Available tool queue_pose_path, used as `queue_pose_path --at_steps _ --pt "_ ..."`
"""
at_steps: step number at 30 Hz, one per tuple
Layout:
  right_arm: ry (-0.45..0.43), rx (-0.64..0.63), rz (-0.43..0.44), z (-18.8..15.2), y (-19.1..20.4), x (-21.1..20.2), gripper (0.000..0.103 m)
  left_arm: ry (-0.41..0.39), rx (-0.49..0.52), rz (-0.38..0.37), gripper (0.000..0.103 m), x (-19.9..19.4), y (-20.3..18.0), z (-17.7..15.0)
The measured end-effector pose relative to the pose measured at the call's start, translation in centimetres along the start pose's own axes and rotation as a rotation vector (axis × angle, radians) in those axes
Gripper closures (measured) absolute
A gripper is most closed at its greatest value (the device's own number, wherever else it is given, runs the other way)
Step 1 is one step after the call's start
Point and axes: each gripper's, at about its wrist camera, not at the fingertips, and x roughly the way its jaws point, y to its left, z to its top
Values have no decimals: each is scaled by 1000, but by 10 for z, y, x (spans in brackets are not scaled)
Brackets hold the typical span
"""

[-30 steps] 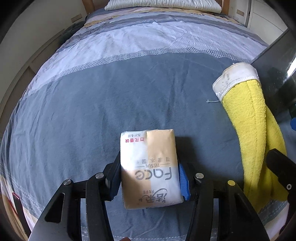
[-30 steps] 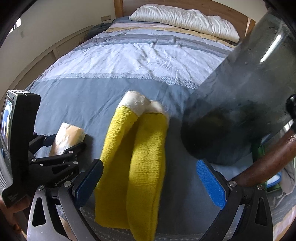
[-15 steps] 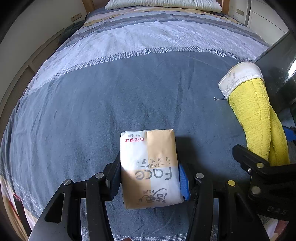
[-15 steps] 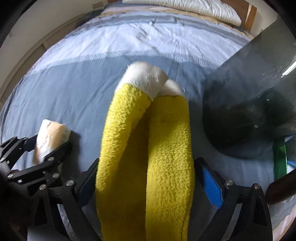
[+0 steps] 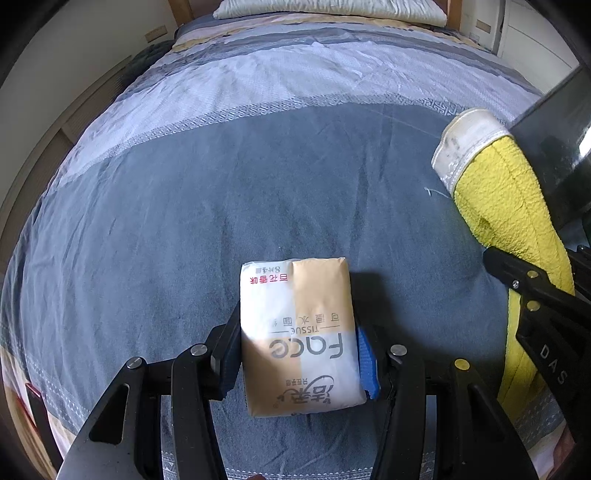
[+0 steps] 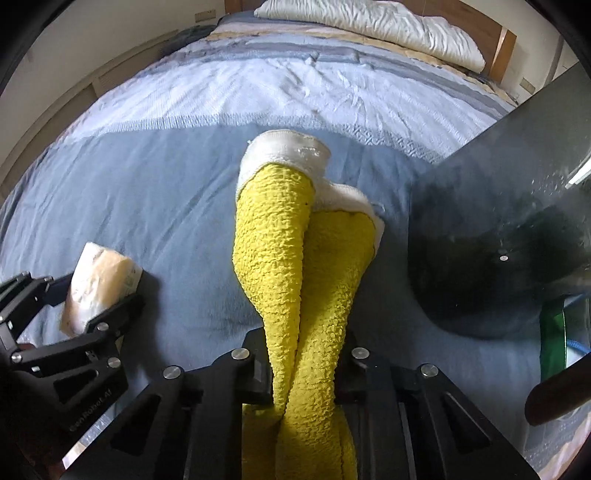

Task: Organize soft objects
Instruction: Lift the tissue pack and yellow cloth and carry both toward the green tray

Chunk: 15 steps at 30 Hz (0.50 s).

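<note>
— Left wrist view first: what's the biggest thing?
— A bed with a striped blue, grey and white cover fills the frame, a white pillow at its far end against a wooden headboard. A dark glossy panel stands at the right edge.
— And on the cover?
— A yellow towel with a white hem, folded lengthwise, lies near that panel. The right wrist view shows the right gripper with its jaws pressed in on the towel's near end, bunching the cloth narrow; the white-hemmed far end points toward the pillow.
— Next down in size?
— A tissue pack, tan and white, printed "Face TISSUE". The left gripper pinches it on both long sides, blue pad against its right edge. It sits low over the dark blue band of the cover.
— Are the two grippers close?
— Side by side. From the right wrist, the left gripper and its pack sit just left of the towel, not touching it.
</note>
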Motion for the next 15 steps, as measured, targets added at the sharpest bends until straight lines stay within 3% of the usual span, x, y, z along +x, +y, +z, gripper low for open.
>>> queue_pose_path --at_steps 7,15 --pt "-47 -2 3 1 2 -7 86 -19 -21 13 57 -5 6 2" --pt "-61 -121 66 -12 17 -17 86 -17 -42 58 57 -14 24 -13"
